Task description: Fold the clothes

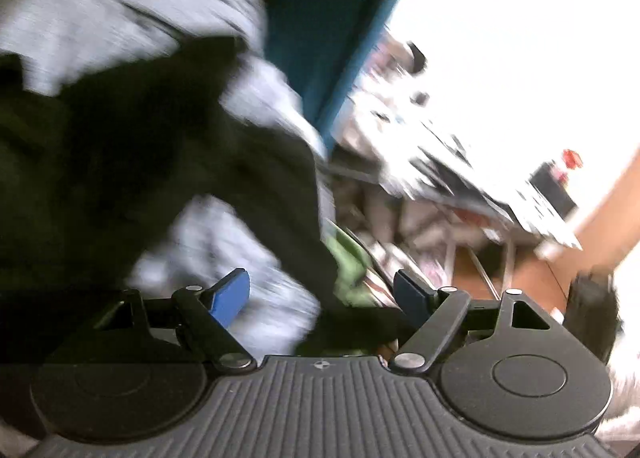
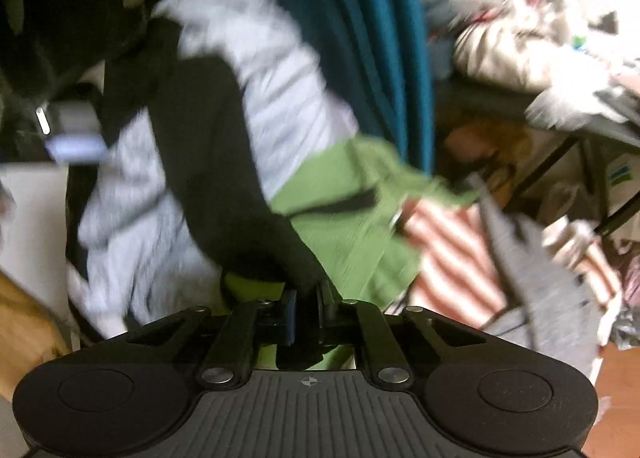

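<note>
Both views are blurred. In the right wrist view a black garment (image 2: 208, 162) runs from the upper left down into my right gripper (image 2: 306, 298), which is shut on its lower end. It lies over a pale grey garment (image 2: 280, 98) and a green garment (image 2: 344, 218). In the left wrist view my left gripper (image 1: 322, 294) is open, its blue pads (image 1: 232, 294) wide apart. The black garment (image 1: 160, 162) spreads in front of it over the pale grey garment (image 1: 132, 14). A dark fold of it lies low between the fingers, and the pads do not press on it.
Teal fabric (image 2: 360, 38) hangs behind the pile, and the teal fabric (image 1: 332, 26) also shows in the left wrist view. A red-and-white striped cloth (image 2: 456, 258) and a grey garment (image 2: 552, 290) lie to the right. Cluttered tables (image 1: 480, 178) stand over an orange-brown floor (image 1: 600, 210).
</note>
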